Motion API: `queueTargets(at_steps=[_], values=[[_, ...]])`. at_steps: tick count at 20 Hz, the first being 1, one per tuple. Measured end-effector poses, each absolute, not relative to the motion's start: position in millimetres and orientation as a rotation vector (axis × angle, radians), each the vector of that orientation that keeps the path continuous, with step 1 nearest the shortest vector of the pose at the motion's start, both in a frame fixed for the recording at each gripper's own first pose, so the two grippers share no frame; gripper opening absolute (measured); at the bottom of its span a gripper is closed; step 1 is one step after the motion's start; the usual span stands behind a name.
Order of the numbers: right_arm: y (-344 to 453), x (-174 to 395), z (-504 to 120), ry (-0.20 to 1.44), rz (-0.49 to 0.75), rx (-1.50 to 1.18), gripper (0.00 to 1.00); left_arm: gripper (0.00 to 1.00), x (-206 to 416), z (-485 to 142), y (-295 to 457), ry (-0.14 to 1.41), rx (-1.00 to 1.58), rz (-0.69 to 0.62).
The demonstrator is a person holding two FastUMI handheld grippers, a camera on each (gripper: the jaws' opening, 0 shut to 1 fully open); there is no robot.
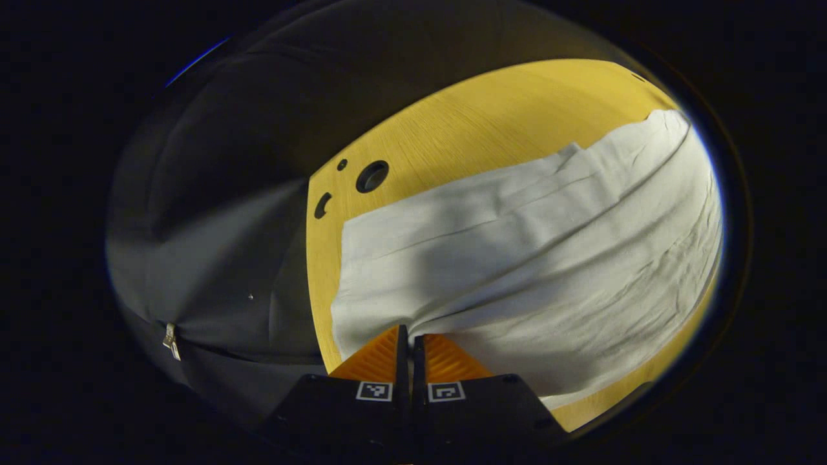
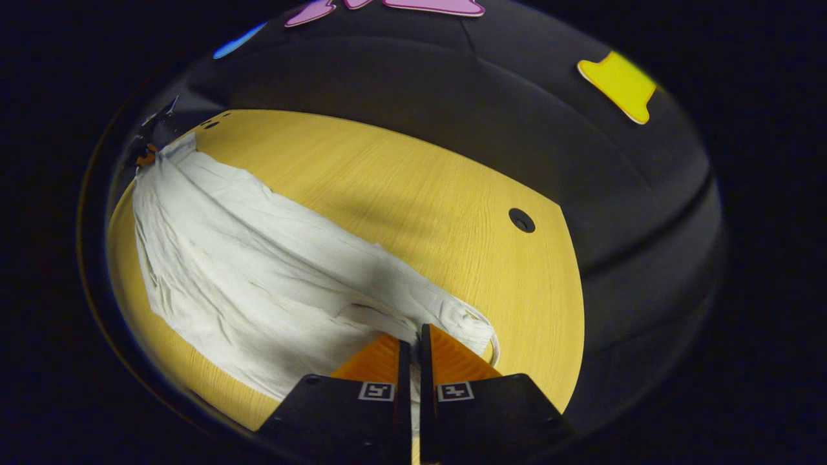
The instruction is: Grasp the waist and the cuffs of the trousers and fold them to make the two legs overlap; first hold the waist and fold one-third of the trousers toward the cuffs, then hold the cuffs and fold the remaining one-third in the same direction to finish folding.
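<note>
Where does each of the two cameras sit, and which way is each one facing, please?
Left gripper view: rides on the left hand-held gripper, looks forward over one end of the white trousers on the yellow table; its own fingers show at the bottom, closed on fabric.
Right gripper view: rides on the right hand-held gripper, looks along the trousers from the opposite end; its fingers pinch cloth too.
Shared: the trousers, the table and the dark booth wall.

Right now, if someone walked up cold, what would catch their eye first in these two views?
The pale trousers stretched flat across the yellow wooden table stand out most against the dark booth wall behind. Next come the two grippers: the left gripper is pinched on one end of the cloth and the right gripper on the other, each with its fingers closed on the fabric.
</note>
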State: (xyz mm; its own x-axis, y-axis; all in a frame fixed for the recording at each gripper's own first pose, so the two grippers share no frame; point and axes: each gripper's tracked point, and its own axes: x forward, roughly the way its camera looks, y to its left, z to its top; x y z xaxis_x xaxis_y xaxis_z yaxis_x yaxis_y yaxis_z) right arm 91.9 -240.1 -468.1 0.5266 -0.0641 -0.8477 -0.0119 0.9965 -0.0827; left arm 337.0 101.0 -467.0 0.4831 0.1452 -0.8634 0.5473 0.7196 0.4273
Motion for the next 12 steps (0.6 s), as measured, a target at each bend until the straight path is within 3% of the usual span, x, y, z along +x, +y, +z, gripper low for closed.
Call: queueTargets(at_steps=[3, 5, 6, 8, 10, 12], values=[[-238, 96, -471, 1.019, -0.084, 0.082, 0.2, 0.11, 341, -462, 103, 1.022, 0.8, -0.234], [-231, 104, -458, 0.967, -0.11, 0.296, 0.29, 0.29, 345, -455, 109, 1.002, 0.813, -0.202], [-232, 108, -449, 0.936, -0.14, 0.411, 0.46, 0.49, 345, -453, 110, 0.994, 0.806, -0.198], [-240, 110, -432, 0.852, -0.206, 0.604, 0.56, 0.72, 343, -443, 110, 0.969, 0.782, -0.196], [-244, 105, -417, 0.789, -0.27, 0.734, 0.58, 0.86, 341, -432, 109, 0.931, 0.743, -0.188], [-241, 99, -411, 0.734, -0.327, 0.823, 0.59, 0.89, 337, -418, 106, 0.89, 0.72, -0.178]])
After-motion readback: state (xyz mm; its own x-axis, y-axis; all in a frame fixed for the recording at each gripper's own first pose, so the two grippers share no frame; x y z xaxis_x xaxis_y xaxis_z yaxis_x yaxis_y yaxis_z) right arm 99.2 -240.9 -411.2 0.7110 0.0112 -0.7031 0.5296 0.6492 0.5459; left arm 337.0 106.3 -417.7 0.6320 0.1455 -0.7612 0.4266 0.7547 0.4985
